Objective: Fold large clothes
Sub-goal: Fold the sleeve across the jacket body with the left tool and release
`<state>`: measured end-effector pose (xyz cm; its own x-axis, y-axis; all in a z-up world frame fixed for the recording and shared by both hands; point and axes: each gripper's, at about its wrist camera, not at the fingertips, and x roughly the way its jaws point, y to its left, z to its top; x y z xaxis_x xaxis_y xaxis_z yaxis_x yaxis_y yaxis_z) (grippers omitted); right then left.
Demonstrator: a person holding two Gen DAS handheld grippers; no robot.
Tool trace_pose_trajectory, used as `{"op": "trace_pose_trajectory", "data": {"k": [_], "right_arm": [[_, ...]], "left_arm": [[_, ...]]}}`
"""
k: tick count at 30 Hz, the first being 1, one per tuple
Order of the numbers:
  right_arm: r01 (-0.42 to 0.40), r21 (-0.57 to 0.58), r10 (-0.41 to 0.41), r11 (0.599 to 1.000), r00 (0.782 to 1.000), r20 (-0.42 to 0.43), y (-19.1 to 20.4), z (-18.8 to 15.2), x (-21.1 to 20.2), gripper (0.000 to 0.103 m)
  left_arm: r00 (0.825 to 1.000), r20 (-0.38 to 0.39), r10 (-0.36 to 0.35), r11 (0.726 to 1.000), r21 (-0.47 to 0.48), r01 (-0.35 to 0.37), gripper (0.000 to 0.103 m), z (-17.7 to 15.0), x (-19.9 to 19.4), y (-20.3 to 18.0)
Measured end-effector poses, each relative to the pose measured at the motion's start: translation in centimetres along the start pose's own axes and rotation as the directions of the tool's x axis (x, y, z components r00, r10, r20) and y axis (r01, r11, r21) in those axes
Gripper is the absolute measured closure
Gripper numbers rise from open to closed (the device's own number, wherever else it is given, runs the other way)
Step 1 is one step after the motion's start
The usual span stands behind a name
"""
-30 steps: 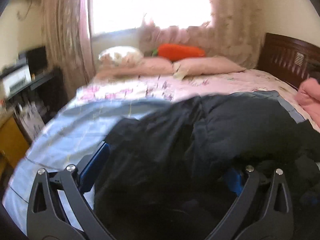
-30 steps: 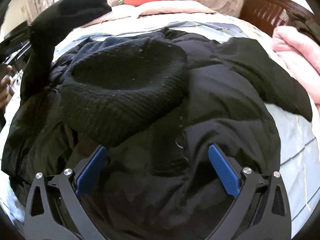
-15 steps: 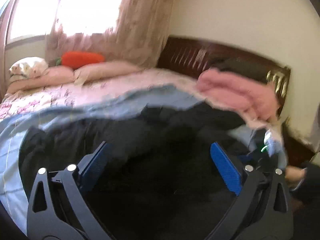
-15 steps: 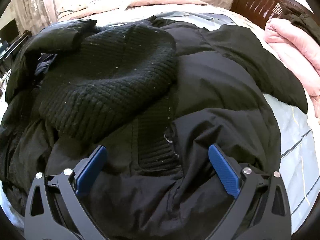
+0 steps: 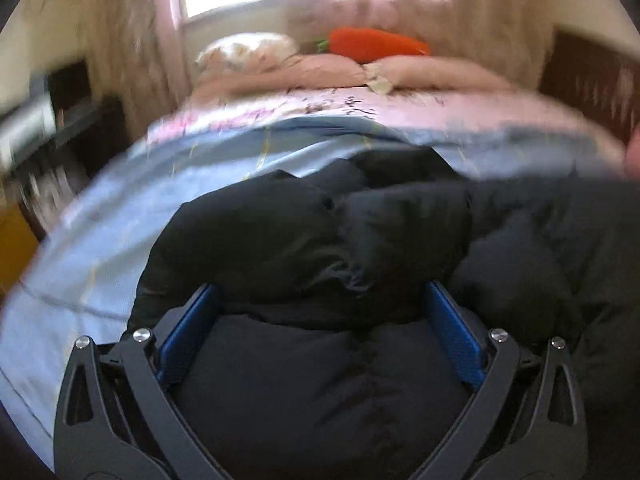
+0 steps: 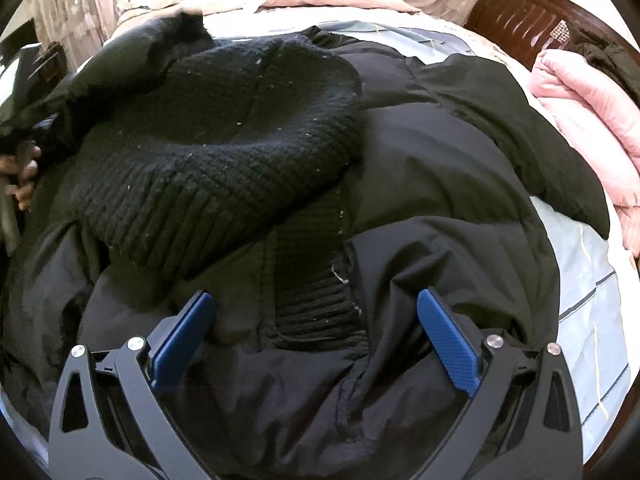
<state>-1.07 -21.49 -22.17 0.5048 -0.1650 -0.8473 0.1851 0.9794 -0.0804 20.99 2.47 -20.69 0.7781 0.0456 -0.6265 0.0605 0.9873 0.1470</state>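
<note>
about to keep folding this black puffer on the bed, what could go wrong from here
1. The black knit hood lies bunched over the black puffer jacket; folding now may trap it in a lump.
2. The left gripper has puffy fabric bulging between wide-open jaws, so a pinch may catch several layers.
3. The right gripper straddles the ribbed knit strip; grabbing it may stretch it.

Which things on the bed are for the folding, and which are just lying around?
For the folding:
- black puffer jacket
- its knitted hood
- left gripper
- right gripper

Just lying around:
- carrot plush
- pink pillows
- folded pink blanket
- light blue sheet
</note>
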Motion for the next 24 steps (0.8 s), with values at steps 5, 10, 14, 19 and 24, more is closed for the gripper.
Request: {"op": "trace_pose_trajectory", "data": {"k": [5, 10, 14, 19, 24], "right_arm": [[-0.07, 0.041, 0.065, 0.997, 0.992, 0.108, 0.2, 2.1, -3.4, 0.001], [-0.195, -0.048, 0.2, 0.98, 0.939, 0.281, 5.3, 10.2, -6.9, 0.001], [-0.217, -0.182, 0.269, 0.959, 0.899, 0.347, 12.2, 15.9, -4.9, 0.001], [-0.047, -0.354, 0.142, 0.934, 0.958, 0.248, 19.0, 18.3, 3.7, 0.001], [-0.154, -0.204, 0.197, 0.967, 0.958, 0.207, 12.5, 18.2, 7.7, 0.001]], "left_arm": [[1.0, -0.002, -0.028, 0.999, -0.021, 0.028, 0.002, -0.4, 0.8, 0.3], [0.998, -0.009, -0.061, 0.997, -0.043, 0.061, 0.002, -1.3, 1.3, 1.0], [0.994, -0.005, -0.111, 0.99, -0.084, 0.11, 0.002, -1.5, 1.2, 1.8], [0.99, -0.009, -0.141, 0.983, -0.12, 0.139, 0.002, -1.8, 1.5, 2.4], [0.985, 0.011, -0.173, 0.977, -0.122, 0.173, 0.002, -1.9, 1.4, 2.5]]}}
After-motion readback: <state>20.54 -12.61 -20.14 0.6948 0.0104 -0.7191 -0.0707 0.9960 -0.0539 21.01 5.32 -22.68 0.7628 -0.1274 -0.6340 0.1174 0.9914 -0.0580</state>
